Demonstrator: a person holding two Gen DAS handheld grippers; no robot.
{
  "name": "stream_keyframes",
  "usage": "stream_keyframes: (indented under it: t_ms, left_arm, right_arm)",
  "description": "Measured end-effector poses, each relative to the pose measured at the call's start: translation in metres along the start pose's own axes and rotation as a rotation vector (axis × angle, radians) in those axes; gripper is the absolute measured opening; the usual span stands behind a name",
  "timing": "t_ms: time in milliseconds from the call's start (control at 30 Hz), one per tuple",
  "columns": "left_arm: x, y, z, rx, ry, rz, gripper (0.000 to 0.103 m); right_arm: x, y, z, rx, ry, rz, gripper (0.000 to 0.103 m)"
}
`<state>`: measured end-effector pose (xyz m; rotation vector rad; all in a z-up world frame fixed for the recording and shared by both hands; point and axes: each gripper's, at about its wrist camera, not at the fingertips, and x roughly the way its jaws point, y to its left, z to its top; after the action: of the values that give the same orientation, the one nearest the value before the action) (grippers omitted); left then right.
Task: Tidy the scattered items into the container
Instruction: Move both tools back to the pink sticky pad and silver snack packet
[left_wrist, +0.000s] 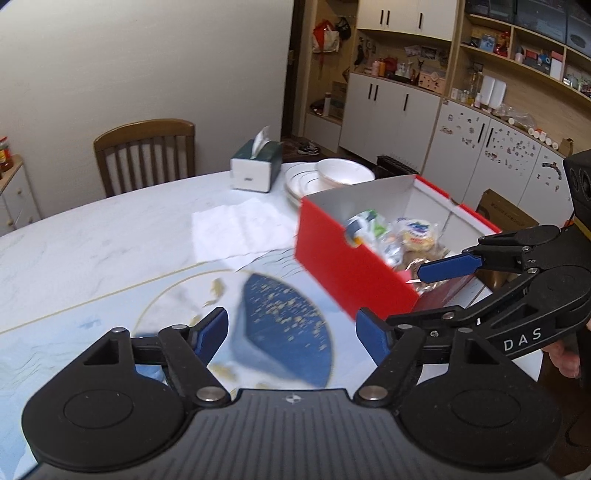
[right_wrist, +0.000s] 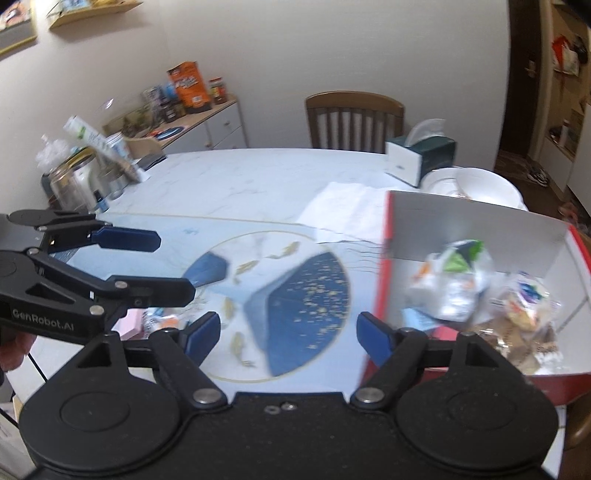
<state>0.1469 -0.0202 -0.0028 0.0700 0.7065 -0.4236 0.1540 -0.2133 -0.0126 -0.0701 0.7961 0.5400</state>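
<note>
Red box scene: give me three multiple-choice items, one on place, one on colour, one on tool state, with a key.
1. Where are the snack packets?
A. inside the red box
B. on the chair
C. in the white bowl

2. What colour are the pads on the left tool?
A. green
B. blue
C. yellow

3. What state is the right tool in?
A. shut on a packet
B. shut on nothing
C. open, holding nothing

Key: 1 A, the packets lie between the box walls. 2 B, both pads show blue in the left wrist view. 3 C, its fingers stand wide apart with only the table between them.
</note>
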Motion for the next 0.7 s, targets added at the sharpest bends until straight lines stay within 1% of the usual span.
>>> stream_keyframes:
  t_ms: [67, 167, 200, 267, 367, 400, 433, 467, 700]
  left_arm:
    - [-0.005, 0.009, -0.007, 0.002, 0.004, 0.014, 0.076]
    - [-0.012, 0.024, -0.017, -0.007, 0.008, 0.019, 0.077]
    - [-0.014, 0.028, -0.02, -0.012, 0.011, 0.02, 0.081]
    - [-0.018, 0.038, -0.027, -0.018, 0.012, 0.028, 0.086]
    - [-0.023, 0.052, -0.036, -0.029, 0.019, 0.03, 0.089]
    - [-0.024, 0.057, -0.039, -0.035, 0.023, 0.028, 0.091]
    - [-0.025, 0.062, -0.043, -0.041, 0.025, 0.023, 0.094]
    - [-0.025, 0.066, -0.046, -0.043, 0.027, 0.02, 0.102]
    - [-0.024, 0.097, -0.071, -0.073, 0.044, 0.004, 0.103]
  right_arm:
    - [0.004, 0.012, -0.001, -0.017, 0.004, 0.008, 0.086]
    - [0.01, 0.027, -0.002, -0.035, 0.009, 0.015, 0.086]
    - [0.013, 0.032, -0.002, -0.036, 0.012, 0.017, 0.087]
    - [0.017, 0.039, -0.002, -0.042, 0.021, 0.018, 0.087]
    - [0.024, 0.051, -0.004, -0.059, 0.034, 0.02, 0.087]
    - [0.026, 0.055, -0.005, -0.066, 0.04, 0.022, 0.087]
    - [0.028, 0.06, -0.005, -0.075, 0.044, 0.021, 0.087]
    - [0.03, 0.063, -0.005, -0.084, 0.047, 0.02, 0.087]
    - [0.046, 0.08, -0.004, -0.122, 0.064, 0.024, 0.087]
